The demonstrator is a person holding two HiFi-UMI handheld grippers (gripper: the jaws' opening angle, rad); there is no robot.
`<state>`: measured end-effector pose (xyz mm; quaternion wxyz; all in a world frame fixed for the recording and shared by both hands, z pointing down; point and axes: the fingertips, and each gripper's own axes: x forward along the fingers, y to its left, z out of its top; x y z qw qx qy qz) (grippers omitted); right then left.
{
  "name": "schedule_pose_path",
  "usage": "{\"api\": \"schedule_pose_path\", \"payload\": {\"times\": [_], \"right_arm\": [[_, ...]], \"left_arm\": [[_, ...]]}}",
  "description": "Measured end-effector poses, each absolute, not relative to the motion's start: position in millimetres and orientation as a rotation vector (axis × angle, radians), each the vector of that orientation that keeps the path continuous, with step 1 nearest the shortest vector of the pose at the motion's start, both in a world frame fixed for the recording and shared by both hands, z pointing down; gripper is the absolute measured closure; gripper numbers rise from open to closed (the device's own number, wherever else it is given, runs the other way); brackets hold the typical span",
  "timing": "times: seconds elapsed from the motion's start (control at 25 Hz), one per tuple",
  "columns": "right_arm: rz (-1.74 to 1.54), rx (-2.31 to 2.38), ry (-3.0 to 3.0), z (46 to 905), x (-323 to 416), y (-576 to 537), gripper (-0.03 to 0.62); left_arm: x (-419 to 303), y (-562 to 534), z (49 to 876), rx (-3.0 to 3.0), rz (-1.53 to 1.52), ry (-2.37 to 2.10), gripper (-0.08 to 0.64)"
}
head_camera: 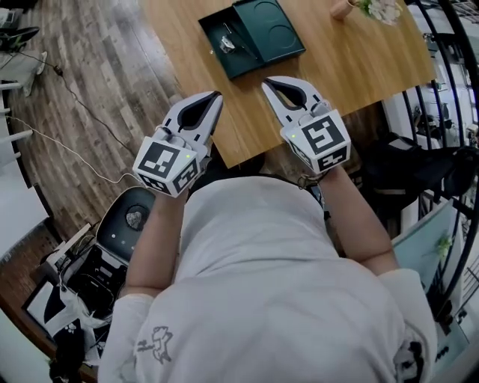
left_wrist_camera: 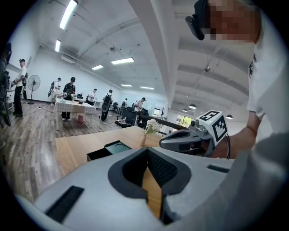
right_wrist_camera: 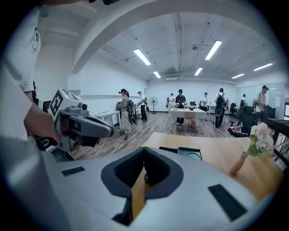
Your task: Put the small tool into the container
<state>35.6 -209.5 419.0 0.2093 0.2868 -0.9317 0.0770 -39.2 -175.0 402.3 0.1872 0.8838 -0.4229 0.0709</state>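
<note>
A dark green container (head_camera: 251, 36) lies open on the wooden table (head_camera: 359, 60), at its far side. A small shiny tool (head_camera: 228, 43) lies in its darker left half. The right half (head_camera: 269, 26) shows round recesses. Both grippers hover over the table's near edge, short of the container. My left gripper (head_camera: 217, 96) is shut with nothing in it, and so is my right gripper (head_camera: 266, 82). In the left gripper view the jaws (left_wrist_camera: 147, 150) meet, with the container (left_wrist_camera: 108, 149) beyond. The right gripper view shows its jaws (right_wrist_camera: 144, 152) closed and the container (right_wrist_camera: 189, 153) ahead.
A small vase of flowers (head_camera: 367, 7) stands at the table's far right corner. A black metal rack (head_camera: 441, 90) is to the right. On the wooden floor at left sit a grey device (head_camera: 131, 217) and cables. Several people stand far off in the room.
</note>
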Motion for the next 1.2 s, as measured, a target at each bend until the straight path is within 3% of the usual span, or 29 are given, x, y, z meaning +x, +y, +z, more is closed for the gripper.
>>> {"api": "schedule_pose_path", "payload": {"times": [0.52,1.2], "right_arm": [[0.040,0.835,-2.793,317,50,-135,0.586],[-0.025,1.035,-2.818,276,24,-72,0.586]], "left_arm": [[-31,-105,322,2.601,0.079,-1.247,0.554],[-79,-47,288,2.722,0.137,-1.095,0.554]]}}
